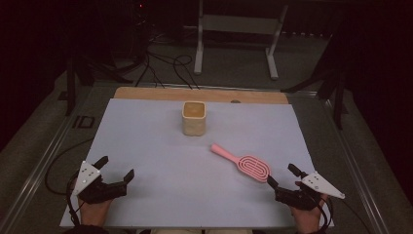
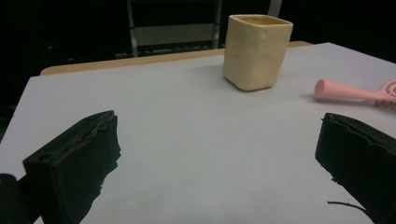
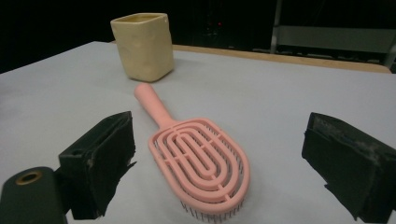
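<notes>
The cup (image 1: 194, 118) stands far on the bench (image 1: 146, 146); the hairbrush (image 1: 243, 164) lies nearer, to its right, apart.

- Setting: a laboratory recording station, dimly lit, with black surroundings on all sides.
- The surface (image 1: 146, 146) is a wooden board covered by a pale sheet, bare wood showing along its far edge, and framed by metal rails (image 1: 44, 161).
- Loose black cables (image 1: 165, 66) trail over the grey floor beyond the far edge.
- A white metal stand (image 1: 238, 29) rises behind them, and dark tripod legs (image 1: 336, 92) stand off the far right corner.
</notes>
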Action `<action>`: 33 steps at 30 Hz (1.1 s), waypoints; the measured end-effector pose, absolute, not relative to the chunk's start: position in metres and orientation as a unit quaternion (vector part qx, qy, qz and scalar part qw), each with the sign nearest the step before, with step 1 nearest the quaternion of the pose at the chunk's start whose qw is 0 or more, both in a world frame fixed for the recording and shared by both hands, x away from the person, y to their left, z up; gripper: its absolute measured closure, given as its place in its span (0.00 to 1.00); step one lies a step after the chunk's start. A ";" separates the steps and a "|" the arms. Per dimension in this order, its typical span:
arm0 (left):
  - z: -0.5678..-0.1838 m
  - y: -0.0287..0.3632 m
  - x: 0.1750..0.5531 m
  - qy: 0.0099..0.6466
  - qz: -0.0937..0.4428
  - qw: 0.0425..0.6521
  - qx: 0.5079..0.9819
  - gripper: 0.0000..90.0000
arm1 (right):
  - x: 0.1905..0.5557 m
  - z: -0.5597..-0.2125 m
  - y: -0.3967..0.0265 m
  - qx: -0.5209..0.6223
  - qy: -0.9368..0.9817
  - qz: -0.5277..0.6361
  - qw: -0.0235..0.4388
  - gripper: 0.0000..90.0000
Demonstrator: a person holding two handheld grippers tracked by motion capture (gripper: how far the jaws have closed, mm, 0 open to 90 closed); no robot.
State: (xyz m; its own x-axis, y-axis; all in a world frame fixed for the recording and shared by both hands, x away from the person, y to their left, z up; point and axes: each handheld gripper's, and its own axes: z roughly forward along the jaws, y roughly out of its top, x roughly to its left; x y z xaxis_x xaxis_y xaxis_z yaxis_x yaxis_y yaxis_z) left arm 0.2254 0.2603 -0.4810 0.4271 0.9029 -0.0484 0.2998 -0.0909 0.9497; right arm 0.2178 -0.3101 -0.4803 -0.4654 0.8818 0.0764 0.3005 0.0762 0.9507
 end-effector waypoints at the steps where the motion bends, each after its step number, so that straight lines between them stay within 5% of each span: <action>1: -0.481 0.260 0.225 0.445 0.299 0.506 0.676 0.00 | 0.218 -0.481 -0.309 0.436 0.680 0.520 0.277 0.10; 33: -0.483 0.257 0.224 0.443 0.309 0.500 0.677 0.00 | 0.226 -0.483 -0.305 0.450 0.686 0.506 0.265 0.10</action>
State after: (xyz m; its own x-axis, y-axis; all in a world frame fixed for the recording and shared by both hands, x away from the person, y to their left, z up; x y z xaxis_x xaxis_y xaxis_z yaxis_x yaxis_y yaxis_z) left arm 0.2242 0.2571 -0.4830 0.4159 0.9091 -0.0243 0.2910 -0.1078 0.9506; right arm 0.2259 -0.3052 -0.4831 -0.4546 0.8860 0.0916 0.3491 0.0827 0.9334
